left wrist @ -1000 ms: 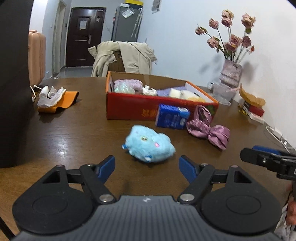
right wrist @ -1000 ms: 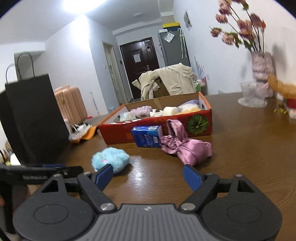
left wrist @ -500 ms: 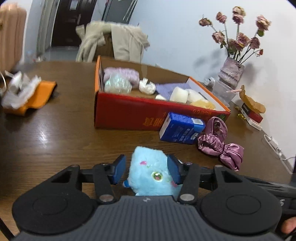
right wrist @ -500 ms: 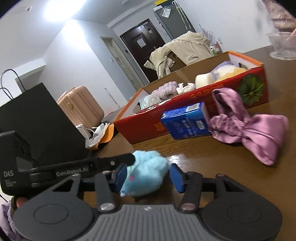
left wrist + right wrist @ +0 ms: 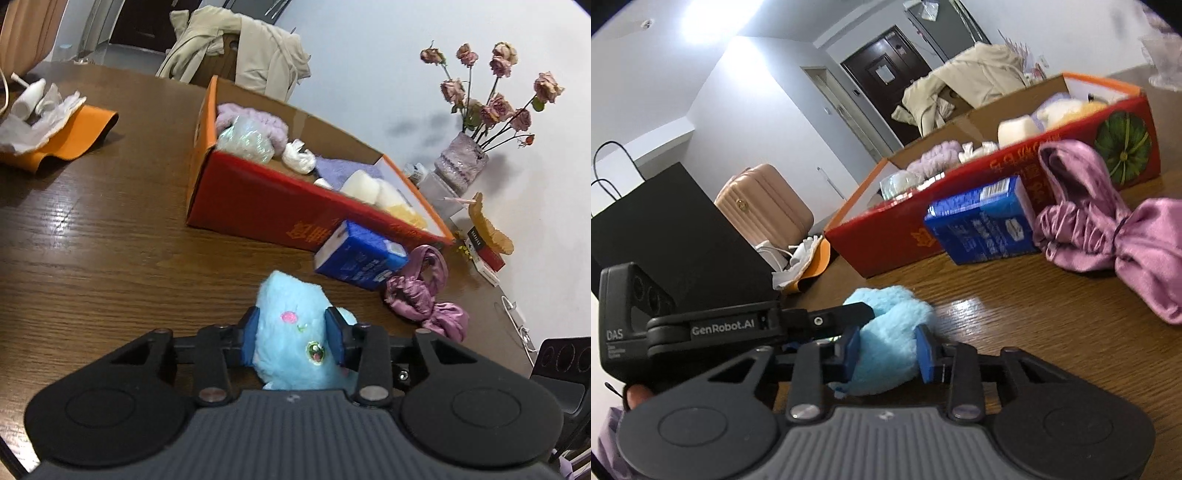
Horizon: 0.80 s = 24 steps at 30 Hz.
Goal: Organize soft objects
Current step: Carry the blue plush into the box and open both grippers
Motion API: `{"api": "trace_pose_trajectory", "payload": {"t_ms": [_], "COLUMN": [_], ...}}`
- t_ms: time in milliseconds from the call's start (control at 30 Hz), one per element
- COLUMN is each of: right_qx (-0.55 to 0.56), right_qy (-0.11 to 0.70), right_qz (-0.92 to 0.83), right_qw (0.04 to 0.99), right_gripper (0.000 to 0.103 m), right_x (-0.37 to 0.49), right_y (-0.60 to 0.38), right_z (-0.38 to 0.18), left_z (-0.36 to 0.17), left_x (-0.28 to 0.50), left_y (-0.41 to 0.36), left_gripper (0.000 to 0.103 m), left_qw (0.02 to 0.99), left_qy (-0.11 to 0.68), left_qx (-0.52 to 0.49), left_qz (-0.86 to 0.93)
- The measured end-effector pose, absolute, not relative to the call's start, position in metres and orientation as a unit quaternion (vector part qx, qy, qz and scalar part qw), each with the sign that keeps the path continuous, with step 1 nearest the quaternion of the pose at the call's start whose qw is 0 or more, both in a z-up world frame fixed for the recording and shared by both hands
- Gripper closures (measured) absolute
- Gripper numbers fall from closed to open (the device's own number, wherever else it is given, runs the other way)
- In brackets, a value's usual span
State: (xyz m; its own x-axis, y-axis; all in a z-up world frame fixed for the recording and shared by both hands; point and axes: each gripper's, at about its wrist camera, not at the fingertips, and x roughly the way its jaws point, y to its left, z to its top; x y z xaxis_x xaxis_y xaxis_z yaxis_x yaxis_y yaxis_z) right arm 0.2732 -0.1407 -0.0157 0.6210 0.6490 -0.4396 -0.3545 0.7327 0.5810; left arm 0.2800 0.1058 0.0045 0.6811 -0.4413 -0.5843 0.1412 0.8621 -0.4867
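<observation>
Where the left wrist view looks along its fingers, the left hand-held gripper (image 5: 293,338) is seen closed on the plush (image 5: 295,332), both blue pads pressed into the fur at its sides. The plush is held low, at or just above the counter (image 5: 92,258); whether it is lifted cannot be told. Beyond it the box (image 5: 258,206) stands open-topped, already holding several pale soft things, so it is judged to be the collecting place. A blue pack (image 5: 360,260) lies against the box's front wall, and a satin scrunchie (image 5: 424,295) lies just beside the pack; both are judged to be waiting their turn.

From the right wrist view, the right hand-held gripper (image 5: 888,349) is also seen around the plush (image 5: 890,339), its pads touching the fur on either side, so a grip is judged to be shared. The left tool's arm crosses in from the left and overlaps the plush. Such a double hold is probably meant to keep a limp toy from sagging or twisting while it is carried. The pack (image 5: 982,225) and scrunchie (image 5: 1108,236) are seen between the plush and the box (image 5: 905,236), so a raised path over them would be called for.
</observation>
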Motion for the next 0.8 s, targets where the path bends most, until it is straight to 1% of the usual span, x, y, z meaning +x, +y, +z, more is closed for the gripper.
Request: {"api": "trace_pose_trajectory", "payload": {"t_ms": [200, 333, 400, 433, 467, 500, 533, 567, 667, 700, 733, 800], "right_qx": [0.226, 0.212, 0.202, 0.195, 0.194, 0.197, 0.196, 0.198, 0.168, 0.167, 0.171, 0.169], "right_qy": [0.276, 0.229, 0.223, 0.230, 0.240, 0.252, 0.265, 0.280, 0.307, 0.327, 0.345, 0.360], "right_qz": [0.296, 0.303, 0.304, 0.304, 0.300, 0.300, 0.308, 0.319, 0.293, 0.288, 0.281, 0.275], "right_qw": [0.886, 0.900, 0.904, 0.904, 0.902, 0.899, 0.892, 0.884, 0.890, 0.884, 0.879, 0.875], "right_gripper": [0.073, 0.074, 0.075, 0.077, 0.089, 0.092, 0.096, 0.099, 0.099, 0.098, 0.096, 0.093], "right_x": [0.275, 0.304, 0.331, 0.345, 0.362, 0.376, 0.390, 0.404, 0.433, 0.442, 0.447, 0.447], "right_y": [-0.160, -0.174, -0.178, -0.178, -0.179, -0.181, -0.182, -0.182, -0.177, -0.178, -0.179, -0.184], "right_z": [0.025, 0.066, 0.081, 0.084, 0.083, 0.081, 0.079, 0.074, 0.061, 0.056, 0.050, 0.041], "left_z": [0.051, 0.093, 0.100, 0.099, 0.096, 0.091, 0.086, 0.079, 0.054, 0.044, 0.036, 0.026], "left_x": [0.282, 0.312, 0.338, 0.351, 0.368, 0.382, 0.393, 0.405, 0.438, 0.444, 0.449, 0.449], "left_y": [0.091, 0.080, 0.076, 0.075, 0.070, 0.067, 0.065, 0.060, 0.046, 0.045, 0.042, 0.043], "left_gripper": [0.065, 0.065, 0.065, 0.065, 0.065, 0.070, 0.072, 0.076, 0.076, 0.078, 0.080, 0.080], "left_qw": [0.914, 0.932, 0.935, 0.935, 0.933, 0.930, 0.924, 0.918, 0.910, 0.906, 0.904, 0.902], "left_qy": [0.310, 0.256, 0.249, 0.255, 0.269, 0.280, 0.290, 0.302, 0.336, 0.353, 0.369, 0.373], "left_qx": [-0.192, -0.177, -0.167, -0.165, -0.166, -0.168, -0.172, -0.179, -0.170, -0.166, -0.154, -0.148], "left_qz": [-0.176, -0.187, -0.187, -0.181, -0.172, -0.172, -0.181, -0.187, -0.172, -0.164, -0.153, -0.157]}}
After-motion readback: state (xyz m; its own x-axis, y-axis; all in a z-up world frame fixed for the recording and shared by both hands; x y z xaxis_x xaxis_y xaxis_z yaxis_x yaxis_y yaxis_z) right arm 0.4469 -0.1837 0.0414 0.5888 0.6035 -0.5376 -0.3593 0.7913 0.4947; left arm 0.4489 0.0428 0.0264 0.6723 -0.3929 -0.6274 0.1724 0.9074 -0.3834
